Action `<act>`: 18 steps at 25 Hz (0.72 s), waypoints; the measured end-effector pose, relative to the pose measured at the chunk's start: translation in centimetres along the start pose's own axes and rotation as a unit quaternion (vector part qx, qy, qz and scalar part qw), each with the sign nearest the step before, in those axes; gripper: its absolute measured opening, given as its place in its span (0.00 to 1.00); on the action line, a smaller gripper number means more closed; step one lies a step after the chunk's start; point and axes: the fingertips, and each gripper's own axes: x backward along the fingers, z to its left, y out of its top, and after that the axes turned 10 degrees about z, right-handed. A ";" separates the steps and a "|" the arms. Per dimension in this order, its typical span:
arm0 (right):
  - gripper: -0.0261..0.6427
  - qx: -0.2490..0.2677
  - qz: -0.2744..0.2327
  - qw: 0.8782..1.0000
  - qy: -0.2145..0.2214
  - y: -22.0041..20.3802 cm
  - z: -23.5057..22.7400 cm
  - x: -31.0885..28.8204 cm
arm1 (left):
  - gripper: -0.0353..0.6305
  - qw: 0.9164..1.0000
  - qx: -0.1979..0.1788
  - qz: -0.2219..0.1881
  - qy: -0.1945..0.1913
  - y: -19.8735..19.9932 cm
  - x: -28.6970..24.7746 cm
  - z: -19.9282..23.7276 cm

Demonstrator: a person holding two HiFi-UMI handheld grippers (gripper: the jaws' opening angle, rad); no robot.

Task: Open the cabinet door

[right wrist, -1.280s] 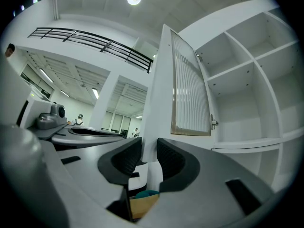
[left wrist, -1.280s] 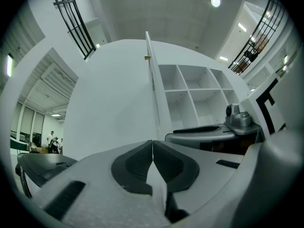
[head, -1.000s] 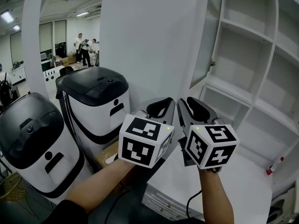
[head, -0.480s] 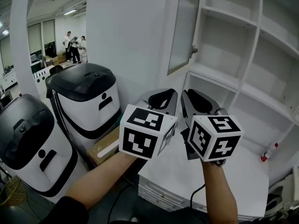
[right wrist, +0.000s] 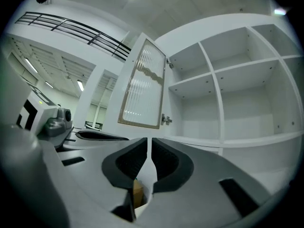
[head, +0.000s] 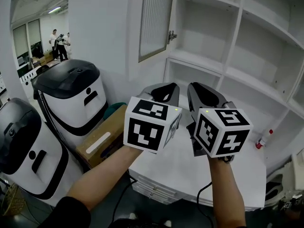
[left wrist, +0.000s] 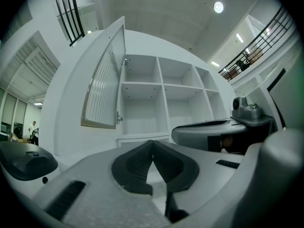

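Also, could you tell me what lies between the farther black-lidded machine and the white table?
A brown cardboard box lies there, shown in the head view.

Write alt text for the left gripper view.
A white cabinet with its ribbed-glass door standing open, bare shelves showing. In the foreground the left tongs are shut with nothing between them.

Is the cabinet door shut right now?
No, the ribbed-glass cabinet door stands swung out to the left, leaving the white shelves exposed.
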 end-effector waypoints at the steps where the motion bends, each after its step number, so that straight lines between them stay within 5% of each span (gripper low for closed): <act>1: 0.09 -0.001 0.003 1.000 -0.004 -0.2 -0.6 0.4 | 0.07 1.000 0.002 0.001 -0.004 0.0 -0.3 -0.6; 18: 0.07 -0.019 0.017 0.999 -0.042 -2.8 -8.6 5.2 | 0.07 0.999 -0.002 0.024 -0.037 0.1 -5.3 -8.5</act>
